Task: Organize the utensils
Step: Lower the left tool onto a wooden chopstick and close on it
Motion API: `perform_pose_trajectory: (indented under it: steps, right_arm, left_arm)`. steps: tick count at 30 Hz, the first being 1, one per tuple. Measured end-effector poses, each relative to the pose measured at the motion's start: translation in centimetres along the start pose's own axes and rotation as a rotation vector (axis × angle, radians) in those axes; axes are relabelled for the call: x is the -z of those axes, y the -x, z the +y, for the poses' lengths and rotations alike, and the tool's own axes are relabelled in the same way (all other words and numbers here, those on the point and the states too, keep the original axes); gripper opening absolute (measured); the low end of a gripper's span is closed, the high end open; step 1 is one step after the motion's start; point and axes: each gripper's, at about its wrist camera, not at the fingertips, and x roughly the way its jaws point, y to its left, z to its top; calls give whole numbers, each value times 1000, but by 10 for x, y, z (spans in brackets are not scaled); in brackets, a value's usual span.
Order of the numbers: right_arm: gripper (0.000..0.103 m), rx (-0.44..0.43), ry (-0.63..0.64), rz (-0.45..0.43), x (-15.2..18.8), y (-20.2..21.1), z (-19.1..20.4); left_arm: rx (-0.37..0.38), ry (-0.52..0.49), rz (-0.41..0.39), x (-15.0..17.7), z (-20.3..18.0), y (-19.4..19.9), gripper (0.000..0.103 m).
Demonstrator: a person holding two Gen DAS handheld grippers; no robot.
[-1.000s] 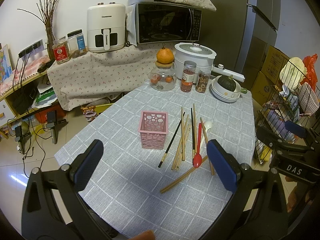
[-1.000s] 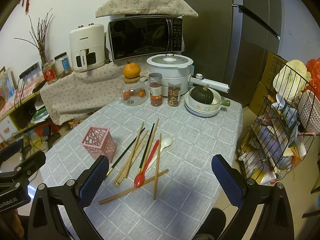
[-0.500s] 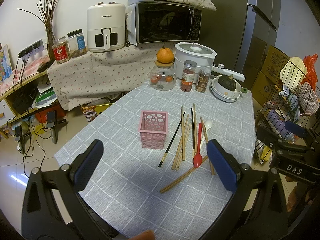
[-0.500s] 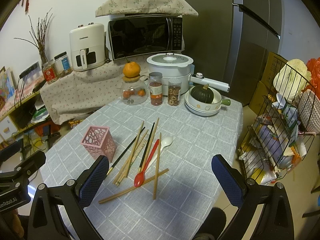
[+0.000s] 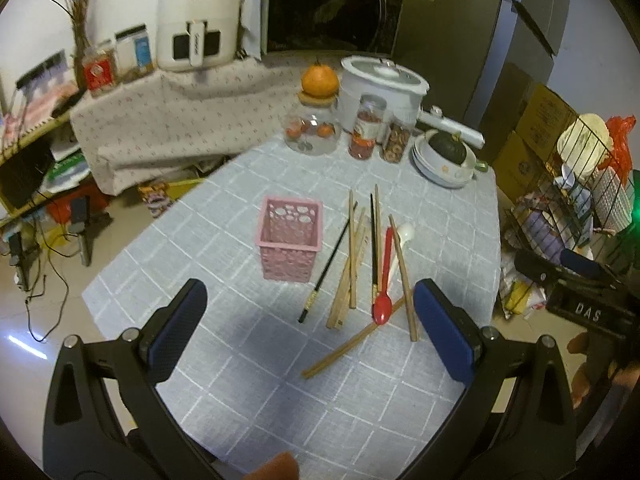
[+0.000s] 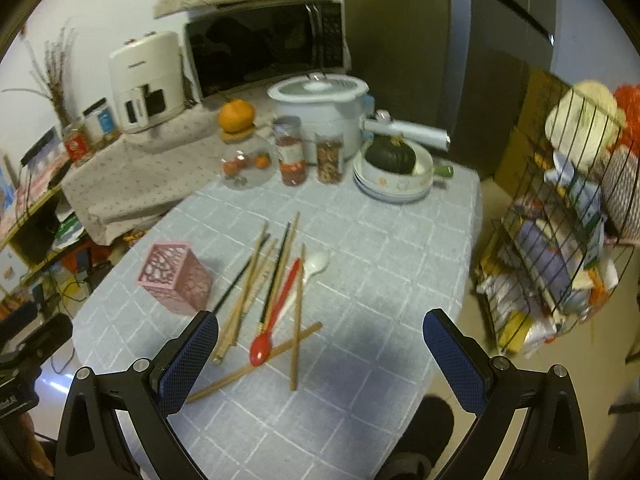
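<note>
1. left wrist view: the left tongs [image 5: 308,328] hover above the near part of the checked surface [image 5: 448,216], spread wide with nothing between the blue pads [image 5: 444,330].
2. the pink holder [image 5: 289,238] stands upright near the middle of the surface – open top up, just left of the loose utensils.
3. the utensils lie flat beside it: a black chopstick [image 5: 327,270] nearest the holder, then wooden chopsticks [image 5: 351,254], a red spoon [image 5: 385,280] and a white spoon [image 5: 405,234] partly under a wooden stick.
4. one wooden chopstick [image 5: 352,344] lies crosswise at the near end of the pile.
5. right wrist view: the right tongs [image 6: 320,360] are also spread wide and grip nothing, hanging over the near edge of the surface.
6. here the pink holder [image 6: 174,276] sits to the left of the pile – the red spoon [image 6: 276,316] has its bowl toward the camera, touching the crosswise chopstick [image 6: 256,362].
7. jars and a stack of bowls [image 6: 394,188] stand at the far end, well apart from the utensils.
</note>
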Motion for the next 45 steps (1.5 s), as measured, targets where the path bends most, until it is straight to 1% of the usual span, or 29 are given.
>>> perform_pose_trajectory:
  steps: [2,5,9,11,13,14,15,16,17,20,22,23,25,26,28,31,33,35,37,39,40,41,44,45]
  right_arm:
    - [103,-10,-28,46,-1,-12,-9]
    - [103,-24,-56,99,-1,-25,-19]
    - [103,-20,-78,134,-1,-35,-32]
    - [103,-14,-96,144,-1,-38,-41]
    - [103,-7,-111,151,0,-40,-48]
    - [103,-5,-120,157,1,-41,-53]
    - [103,-3,-127,164,3,-43,-56]
    - [103,-1,-134,174,4,-45,-60]
    - [103,-1,-138,182,5,-46,-63]
    - [103,6,-144,206,8,-53,-72]
    - [103,12,-150,218,10,-58,-80]
    - [103,11,-158,229,12,-61,-84]
    - [103,-9,-171,254,13,-68,-90]
    - [103,-18,-176,268,14,-72,-93]
    - [103,-13,-172,286,14,-78,-97]
    - [103,7,-155,303,15,-86,-100]
    - [103,10,-146,311,14,-90,-102]
    - [103,9,-140,314,12,-91,-103]
    - [103,12,-133,314,11,-93,-103]
    - [103,11,-131,318,10,-95,-103]
    - [103,9,-131,322,9,-96,-102]
    - [103,8,-131,324,9,-98,-102]
    - [103,12,-123,335,9,-101,-99]
    - [103,13,-121,339,9,-103,-98]
  left_arm:
    - [21,5,37,-1,-1,-8,102]
    - [63,-19,103,-1,-11,-24,102]
    - [111,-53,178,7,-28,-45,101]
    - [160,-61,241,14,-39,-60,95]
    - [226,-56,310,22,-47,-74,84]
    - [245,-54,333,24,-50,-80,80]
    - [266,-50,363,27,-55,-89,72]
    - [277,-49,376,27,-60,-95,66]
    - [287,-46,380,24,-65,-99,65]
    - [290,-56,361,14,-80,-113,53]
    - [291,-70,354,6,-88,-125,42]
    - [288,-70,355,4,-90,-134,40]
    - [303,-41,383,-3,-94,-158,38]
    - [302,-28,390,-5,-96,-168,35]
    - [284,-9,407,-9,-98,-192,27]
    - [262,12,422,-11,-99,-217,23]
    - [270,25,445,-10,-102,-230,18]
    - [275,12,467,-9,-110,-239,15]
    - [250,-8,493,-6,-116,-249,15]
    - [229,-4,523,-5,-118,-257,13]
    - [220,-2,522,-4,-117,-258,10]
    - [218,-6,517,-6,-118,-257,10]
    - [243,-43,510,-4,-121,-248,8]
    - [252,-70,507,-1,-121,-239,8]
